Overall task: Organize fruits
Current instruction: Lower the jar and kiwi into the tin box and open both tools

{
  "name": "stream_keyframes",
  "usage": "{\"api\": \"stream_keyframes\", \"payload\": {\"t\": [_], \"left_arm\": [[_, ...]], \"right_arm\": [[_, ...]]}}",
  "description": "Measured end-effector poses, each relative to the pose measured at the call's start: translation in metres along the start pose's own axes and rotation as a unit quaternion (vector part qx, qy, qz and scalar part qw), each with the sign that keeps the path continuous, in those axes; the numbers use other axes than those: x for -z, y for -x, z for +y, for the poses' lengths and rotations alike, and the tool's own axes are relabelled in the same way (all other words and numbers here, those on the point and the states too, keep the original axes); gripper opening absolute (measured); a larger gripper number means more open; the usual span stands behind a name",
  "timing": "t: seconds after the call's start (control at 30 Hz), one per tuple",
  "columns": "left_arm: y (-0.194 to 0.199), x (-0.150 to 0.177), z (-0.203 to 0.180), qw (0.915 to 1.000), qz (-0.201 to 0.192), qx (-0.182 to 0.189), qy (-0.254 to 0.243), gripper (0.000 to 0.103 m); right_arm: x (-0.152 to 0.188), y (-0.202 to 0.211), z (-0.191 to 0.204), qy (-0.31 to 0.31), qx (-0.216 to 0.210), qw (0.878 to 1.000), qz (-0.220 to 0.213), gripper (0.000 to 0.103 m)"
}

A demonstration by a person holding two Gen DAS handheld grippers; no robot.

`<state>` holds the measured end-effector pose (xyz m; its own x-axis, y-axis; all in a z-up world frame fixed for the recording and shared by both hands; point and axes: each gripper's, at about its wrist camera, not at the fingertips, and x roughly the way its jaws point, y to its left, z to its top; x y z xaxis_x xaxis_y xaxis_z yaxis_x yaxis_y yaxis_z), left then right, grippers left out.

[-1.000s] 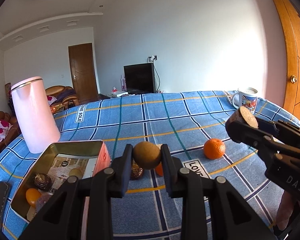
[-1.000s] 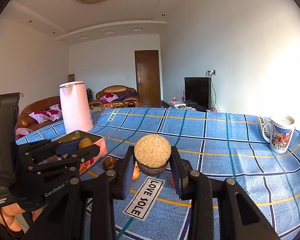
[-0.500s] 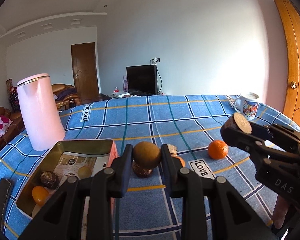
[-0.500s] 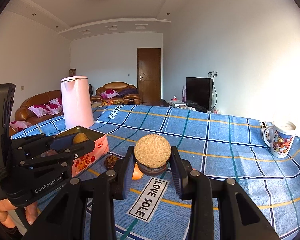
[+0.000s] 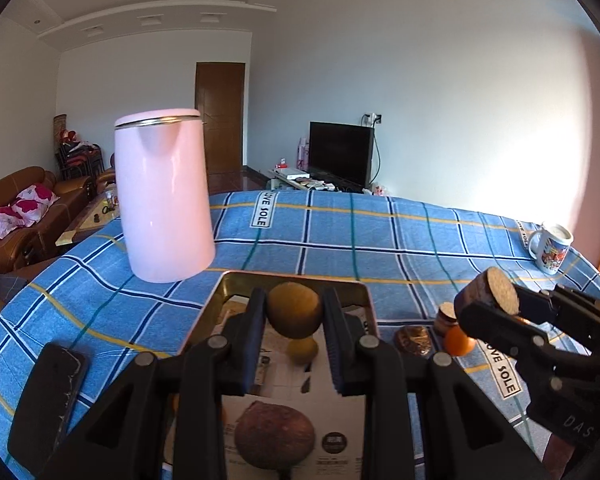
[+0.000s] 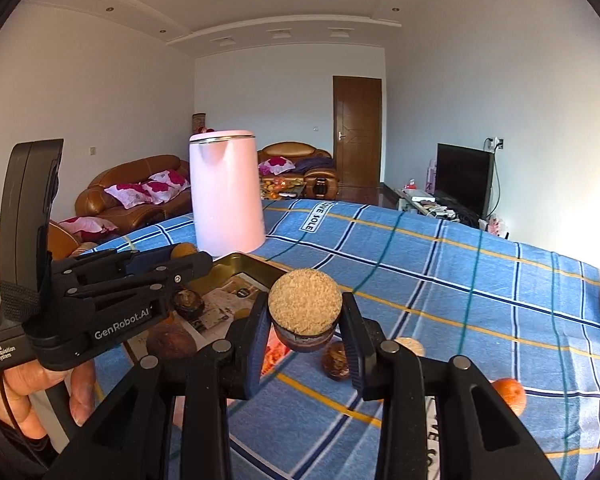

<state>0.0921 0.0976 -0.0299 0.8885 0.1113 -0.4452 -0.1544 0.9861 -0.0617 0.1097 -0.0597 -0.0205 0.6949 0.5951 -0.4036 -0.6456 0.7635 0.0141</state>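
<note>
My left gripper (image 5: 295, 318) is shut on a brown kiwi (image 5: 295, 314) and holds it above the open gold tin (image 5: 296, 278). In the tin lie a yellow fruit (image 5: 302, 348) and a large brown fruit (image 5: 274, 434). My right gripper (image 6: 305, 322) is shut on a dark halved fruit with a tan grainy cut face (image 6: 305, 306), held above the cloth right of the tin (image 6: 244, 262). It also shows in the left wrist view (image 5: 488, 302). An orange (image 6: 510, 394) and a dark brown fruit (image 6: 336, 358) lie on the cloth.
A tall pink kettle (image 5: 162, 200) stands behind the tin on the blue checked cloth (image 5: 380, 236). A printed mug (image 5: 550, 246) stands at the far right. A black phone (image 5: 48, 392) lies at the left front. Sofas (image 6: 140, 196) lie beyond the table.
My left gripper has swung left with the kiwi, from over the cloth to above the tin. My right gripper has followed left, still holding the halved fruit.
</note>
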Motion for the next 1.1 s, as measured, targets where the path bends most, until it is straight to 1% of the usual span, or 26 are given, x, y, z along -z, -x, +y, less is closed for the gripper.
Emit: {"api": "stream_keyframes", "payload": {"t": [0.1, 0.27, 0.43, 0.63, 0.77, 0.83, 0.87, 0.9, 0.97, 1.03, 1.1], "left_arm": [[-0.008, -0.001, 0.016, 0.9998, 0.01, -0.013, 0.008, 0.03], [-0.024, 0.004, 0.036, 0.9987, 0.042, -0.012, 0.026, 0.029], [-0.033, 0.008, 0.044, 0.9976, 0.06, -0.008, 0.032, 0.029], [-0.039, 0.01, 0.047, 0.9964, 0.077, -0.005, 0.034, 0.03], [-0.039, 0.01, 0.048, 0.9961, 0.079, -0.008, 0.038, 0.03], [-0.037, 0.01, 0.048, 0.9961, 0.077, -0.008, 0.043, 0.039], [-0.035, 0.01, 0.048, 0.9963, 0.072, -0.011, 0.046, 0.053], [-0.031, 0.009, 0.048, 0.9966, 0.066, -0.013, 0.048, 0.065], [-0.024, 0.008, 0.047, 0.9972, 0.052, -0.018, 0.051, 0.076], [-0.018, 0.008, 0.047, 0.9976, 0.044, -0.015, 0.052, 0.076], [-0.012, 0.008, 0.045, 0.998, 0.036, -0.017, 0.05, 0.077]], "right_arm": [[-0.002, -0.019, 0.017, 0.007, -0.016, 1.0, 0.018, 0.036], [0.004, -0.05, 0.04, 0.017, -0.037, 0.998, 0.056, 0.036], [0.008, -0.069, 0.058, 0.025, -0.052, 0.995, 0.086, 0.036], [0.012, -0.091, 0.07, 0.035, -0.063, 0.989, 0.129, 0.036], [0.013, -0.095, 0.066, 0.025, -0.069, 0.988, 0.138, 0.036], [0.013, -0.097, 0.062, 0.016, -0.077, 0.987, 0.141, 0.037], [0.013, -0.096, 0.061, 0.015, -0.079, 0.987, 0.141, 0.04], [0.013, -0.093, 0.059, 0.015, -0.077, 0.988, 0.136, 0.045], [0.011, -0.083, 0.054, 0.011, -0.076, 0.989, 0.125, 0.053], [0.009, -0.069, 0.046, 0.007, -0.076, 0.991, 0.111, 0.054], [0.008, -0.058, 0.034, 0.012, -0.058, 0.993, 0.102, 0.054]]}}
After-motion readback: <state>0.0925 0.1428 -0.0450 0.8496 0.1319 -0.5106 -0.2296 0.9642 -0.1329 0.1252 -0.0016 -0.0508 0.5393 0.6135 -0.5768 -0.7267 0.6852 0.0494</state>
